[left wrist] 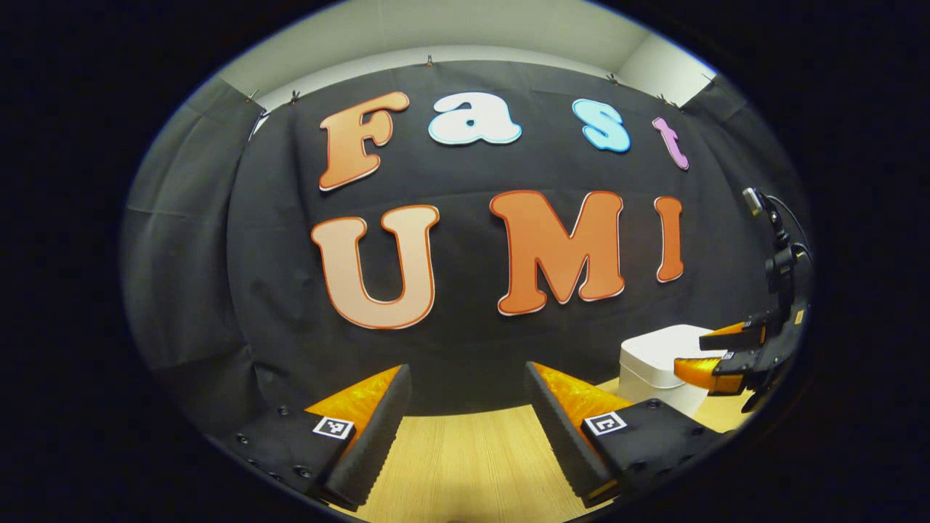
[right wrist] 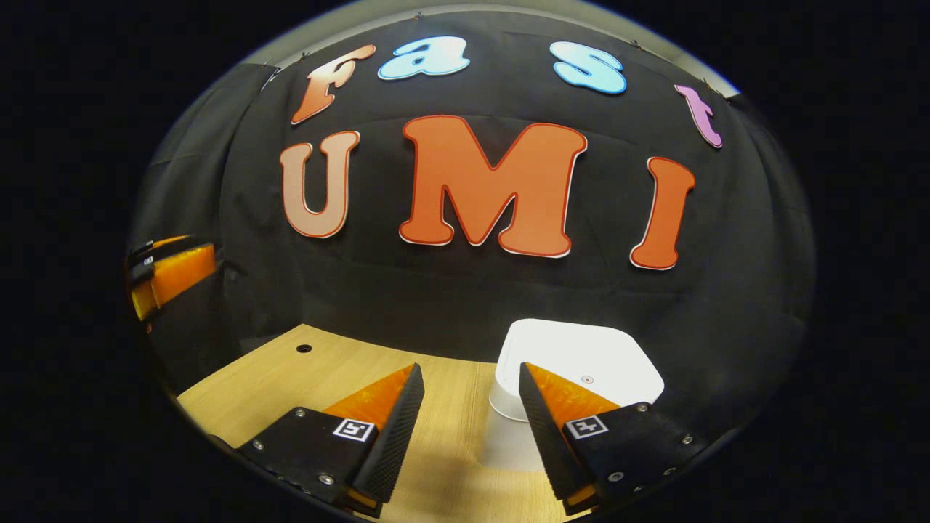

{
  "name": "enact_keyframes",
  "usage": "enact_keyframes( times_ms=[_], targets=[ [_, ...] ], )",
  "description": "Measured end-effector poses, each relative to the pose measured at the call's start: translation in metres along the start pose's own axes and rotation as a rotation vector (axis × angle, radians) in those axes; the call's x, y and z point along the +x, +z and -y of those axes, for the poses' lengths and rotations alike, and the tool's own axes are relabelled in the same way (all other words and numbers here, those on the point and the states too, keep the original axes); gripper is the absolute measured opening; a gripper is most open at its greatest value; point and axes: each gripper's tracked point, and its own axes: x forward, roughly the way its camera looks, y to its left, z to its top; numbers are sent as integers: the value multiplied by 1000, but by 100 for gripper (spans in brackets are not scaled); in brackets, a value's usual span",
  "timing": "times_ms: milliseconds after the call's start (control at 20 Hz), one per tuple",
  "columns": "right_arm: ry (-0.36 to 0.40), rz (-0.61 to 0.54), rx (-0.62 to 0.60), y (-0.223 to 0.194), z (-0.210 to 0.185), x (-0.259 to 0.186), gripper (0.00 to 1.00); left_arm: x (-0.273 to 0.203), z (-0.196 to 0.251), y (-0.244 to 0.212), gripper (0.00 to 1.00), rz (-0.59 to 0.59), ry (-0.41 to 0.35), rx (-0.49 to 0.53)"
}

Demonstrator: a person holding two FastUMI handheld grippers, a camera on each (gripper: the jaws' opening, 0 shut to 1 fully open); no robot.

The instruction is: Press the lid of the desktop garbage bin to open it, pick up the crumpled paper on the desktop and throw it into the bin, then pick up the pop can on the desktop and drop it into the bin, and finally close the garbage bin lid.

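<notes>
The white desktop bin stands on the wooden table near the black cloth wall, its flat lid down. My right gripper is open with nothing between its fingers. It hovers just before and above the bin, the right finger overlapping the lid's near edge. In the left gripper view the bin sits at the far right, and the right gripper is open at its lid. My left gripper is open and empty, held above the table and pointing at the wall.
The table top runs back to the cloth wall. A small round hole is in the table's far left part. The left gripper hangs in the air at the left edge of the right gripper view.
</notes>
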Motion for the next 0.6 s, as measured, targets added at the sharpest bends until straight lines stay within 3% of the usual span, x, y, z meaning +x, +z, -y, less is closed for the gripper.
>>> enact_keyframes(
  times_ms=[300,600],
  targets=[
    [43,43,-12,7,-25,-5,86,-2,-3,14,95,66,16,-4],
    [71,56,-11,10,-39,-6,87,-1,-11,4,100,47,44,-14]
  ],
)
